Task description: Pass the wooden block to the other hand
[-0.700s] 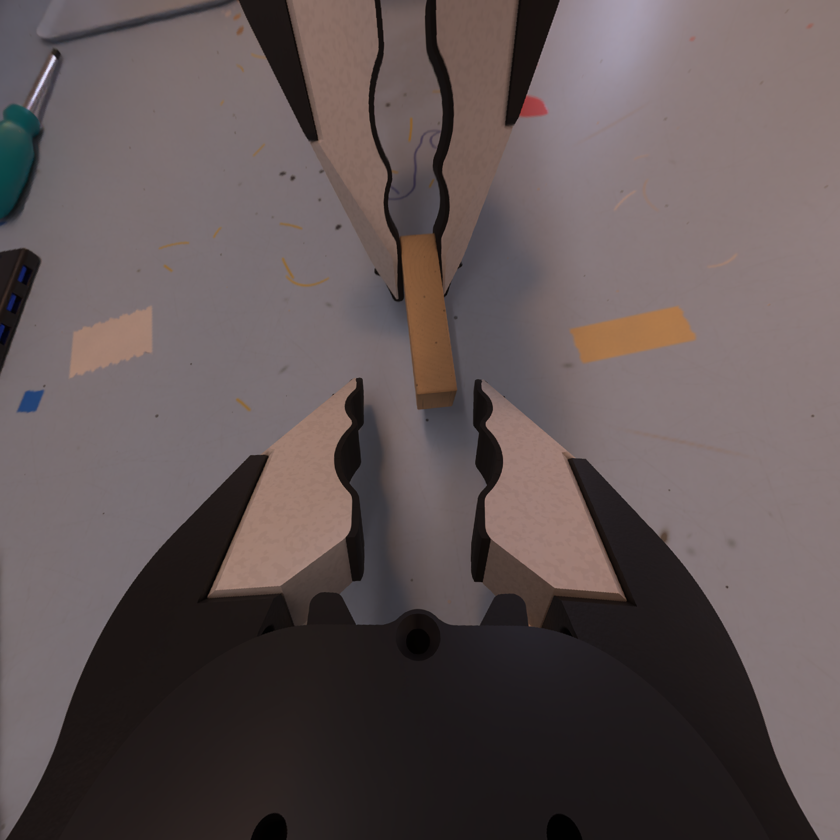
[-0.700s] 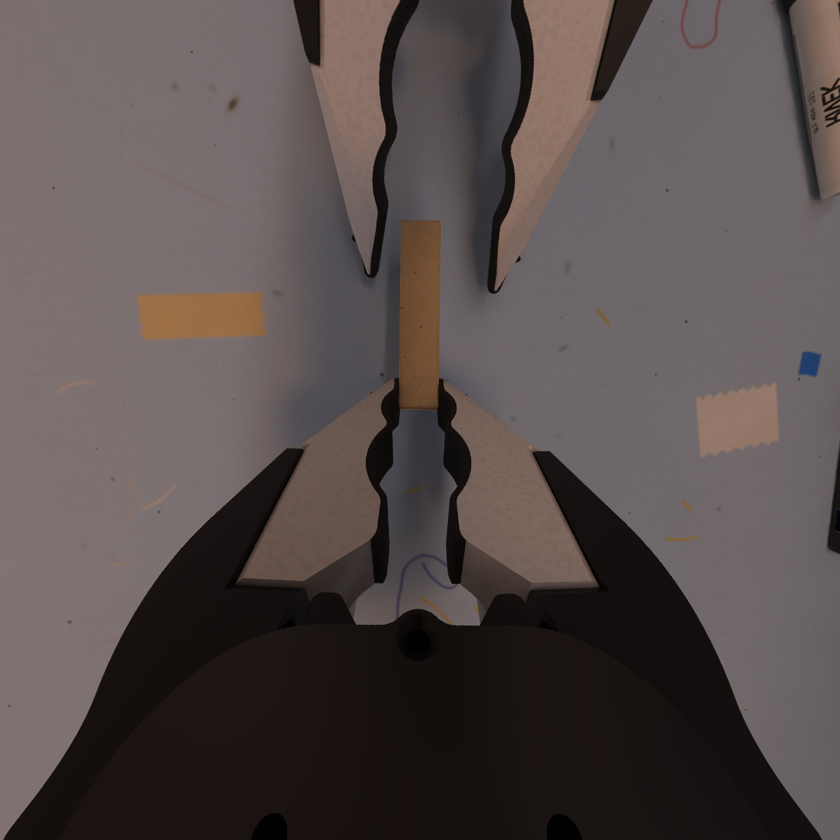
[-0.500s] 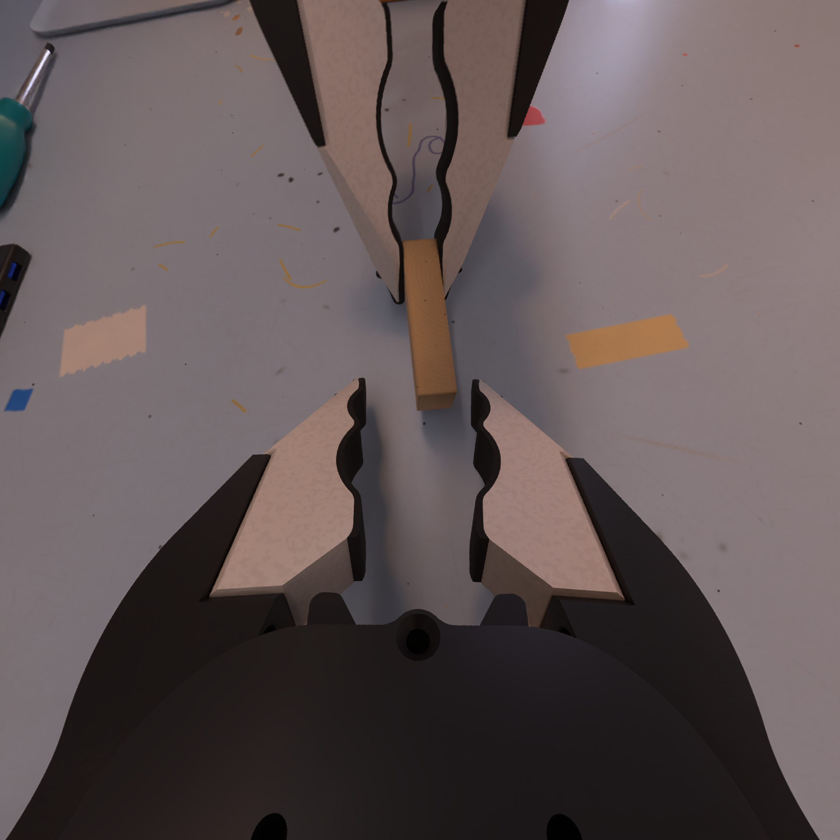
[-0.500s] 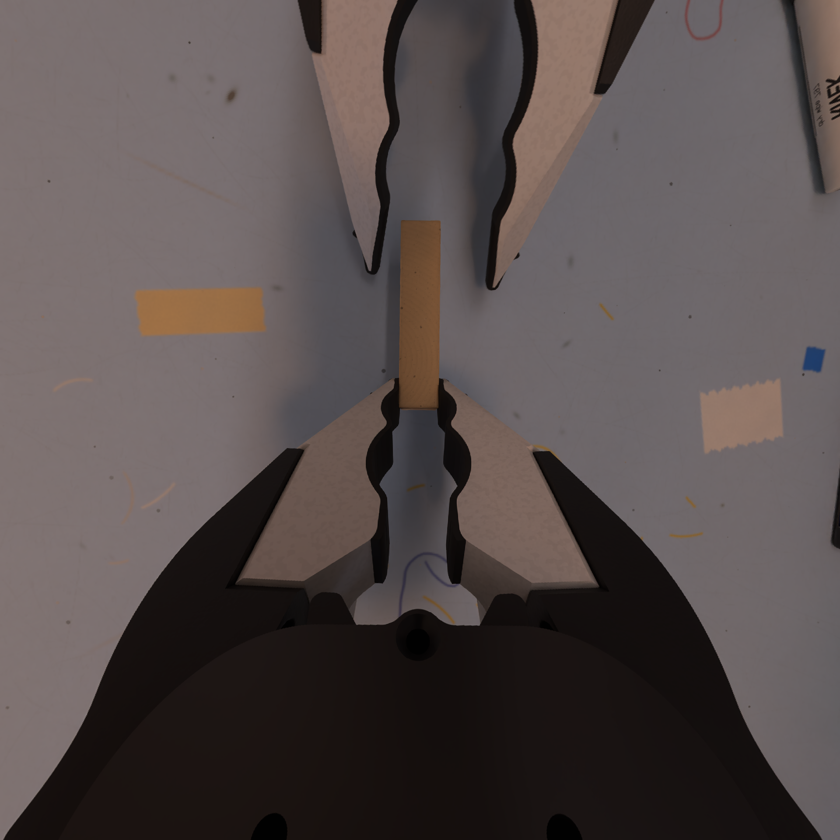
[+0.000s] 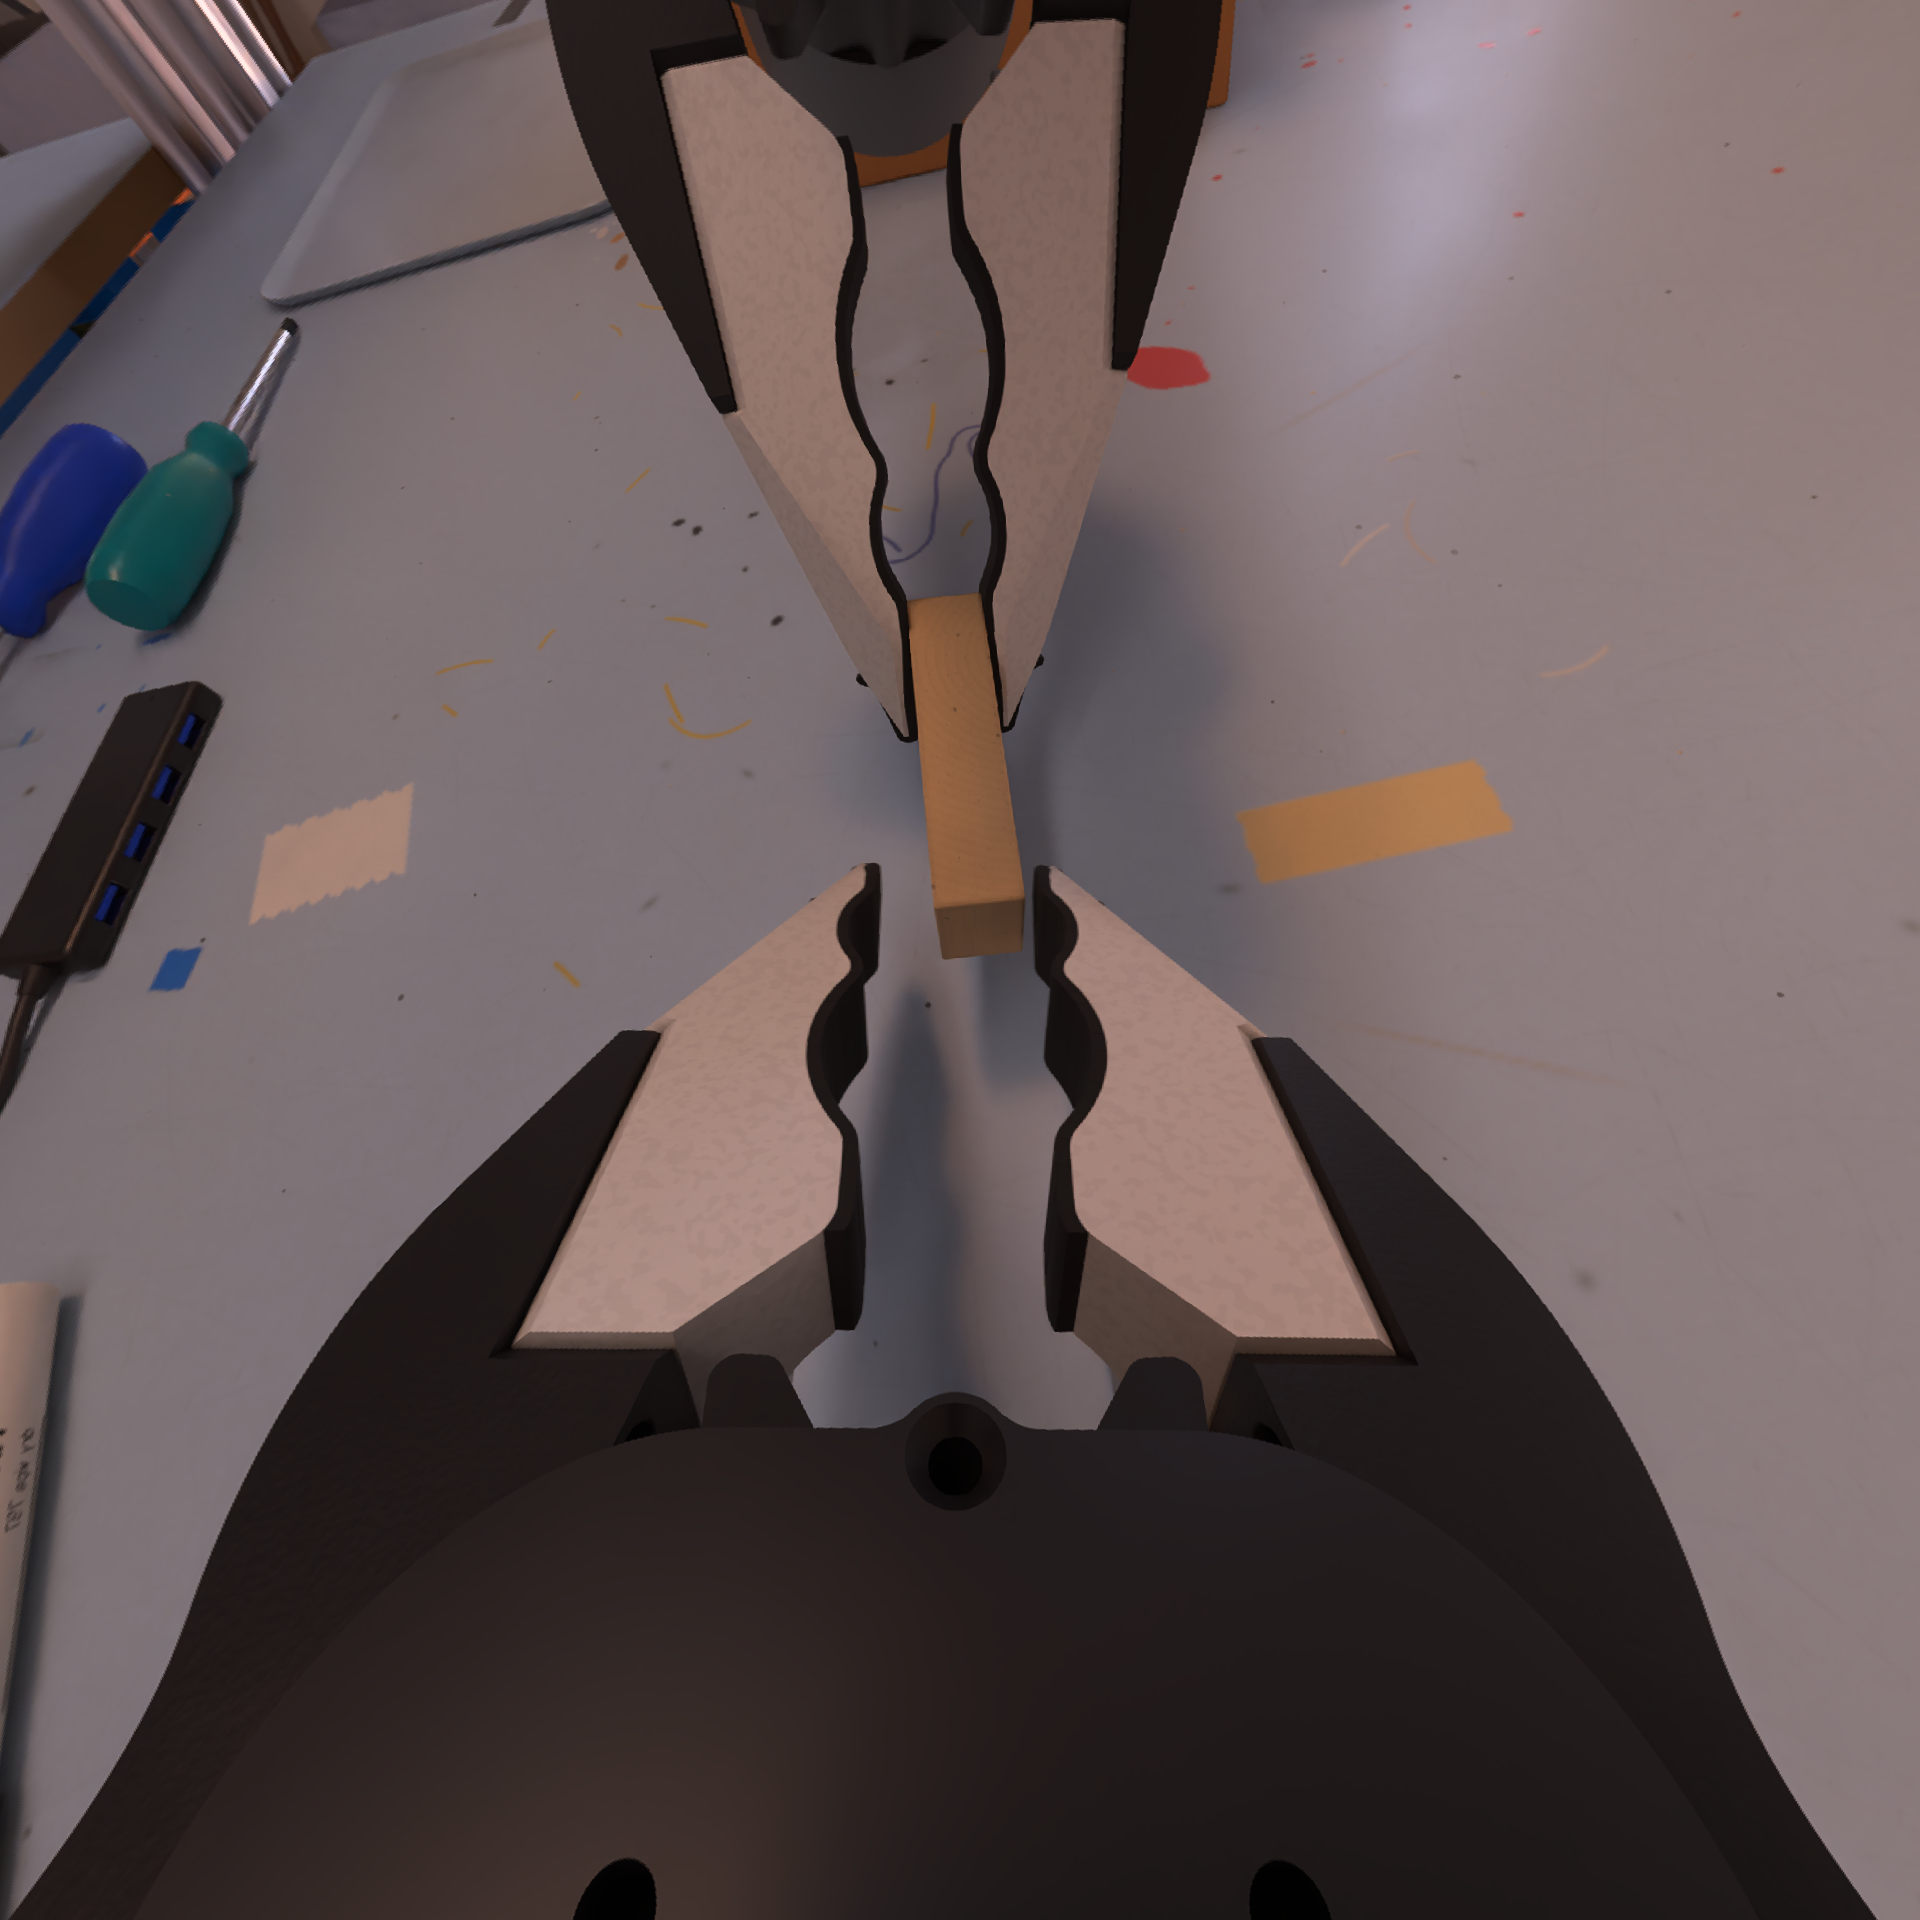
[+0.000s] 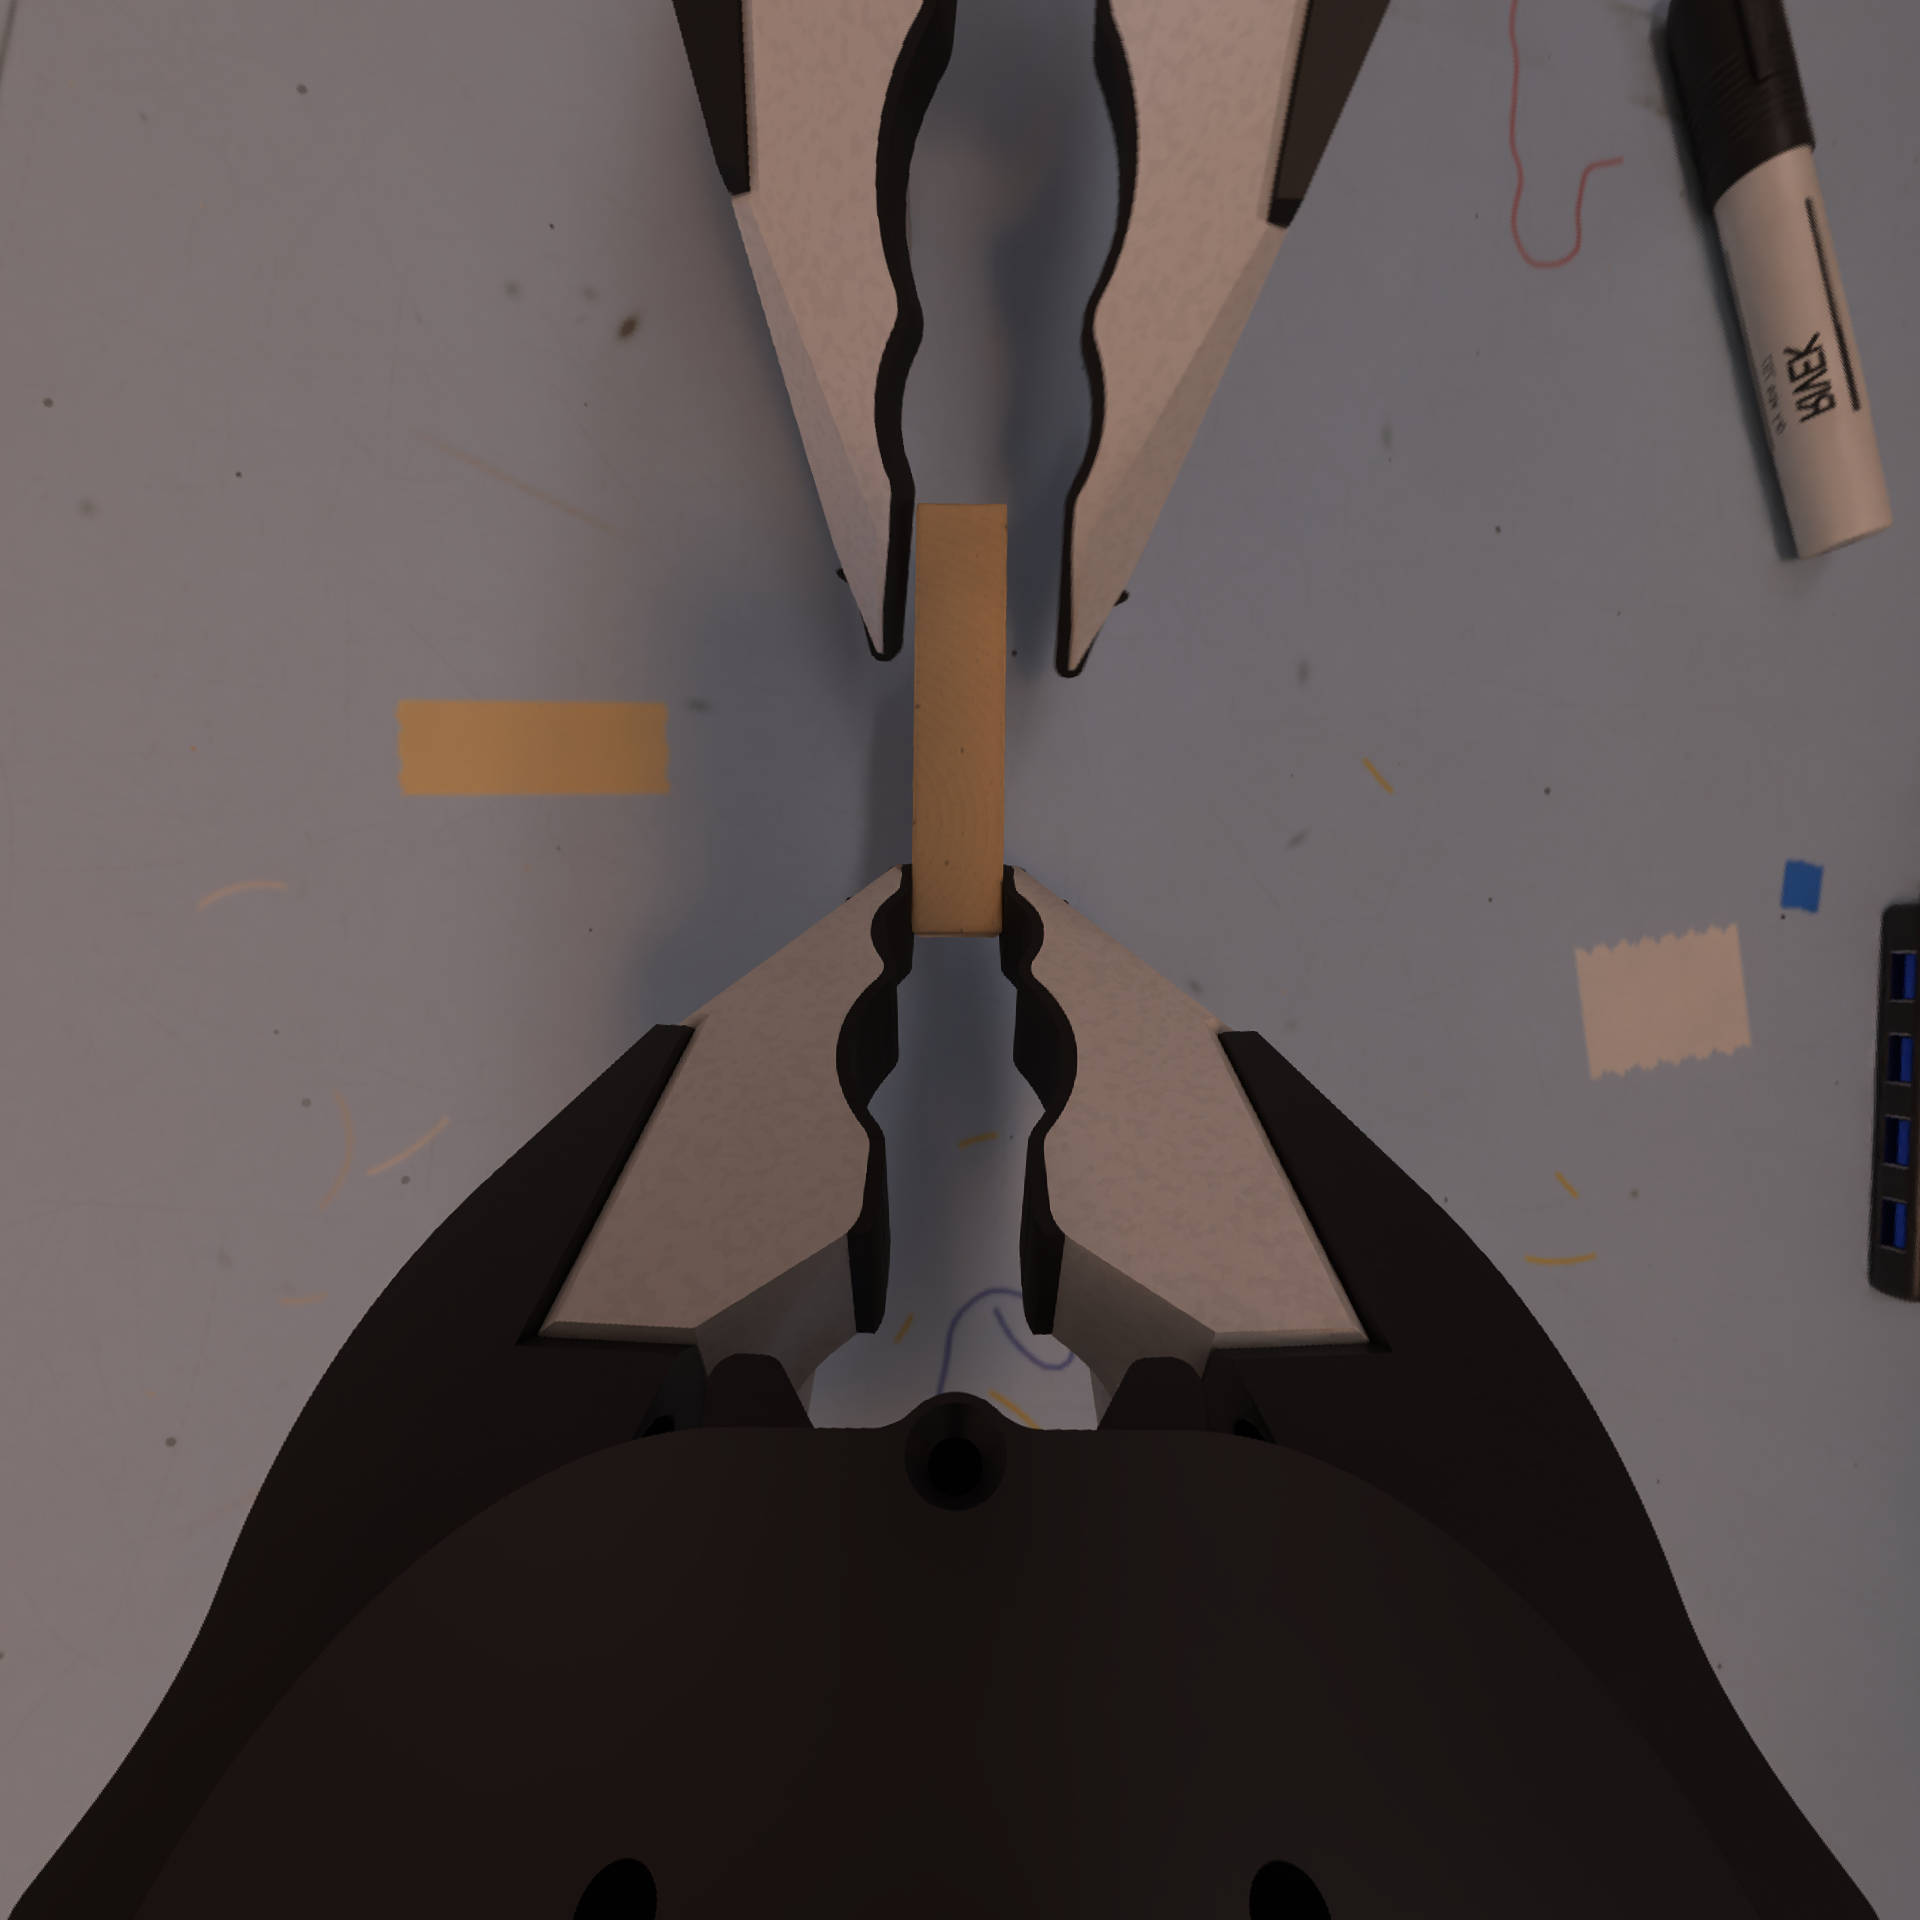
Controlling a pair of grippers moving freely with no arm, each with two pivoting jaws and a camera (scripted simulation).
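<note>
Handover at mid-point: right tongs point(image 6: 957, 899) sit clamped on one end of the wooden block point(image 6: 960, 717), which hangs level above the grey counter point(image 6: 312, 416), while left tongs point(image 5: 954, 904) stand apart w/ the block's free end just entering between their tips. From the right wrist view, the block's far end lies between the left fingers point(image 6: 821, 416), nearer one finger than the other and w/ daylight on the wider side; from the left wrist view it sits close to the right-hand finger point(image 5: 1143, 1091), gap on the other. Doing this step well, by the look of it, means nudging the left tongs sideways to centre the block, sliding fwd so more wood sits within the pads, not merely at the tips, then closing squarely on the flat faces. Right tongs should likely hold firm until the left grip is sure; letting go early risks a drop onto the counter. Grip is at the very end of the block, so a hard bump from the incoming tips could pivot it. Nearby, clear of the action: orange tape strip point(image 5: 1371, 821), green-handled screwdriver point(image 5: 171, 530), black USB hub point(image 5: 109, 821), marker pen point(image 6: 1787, 291).
</note>
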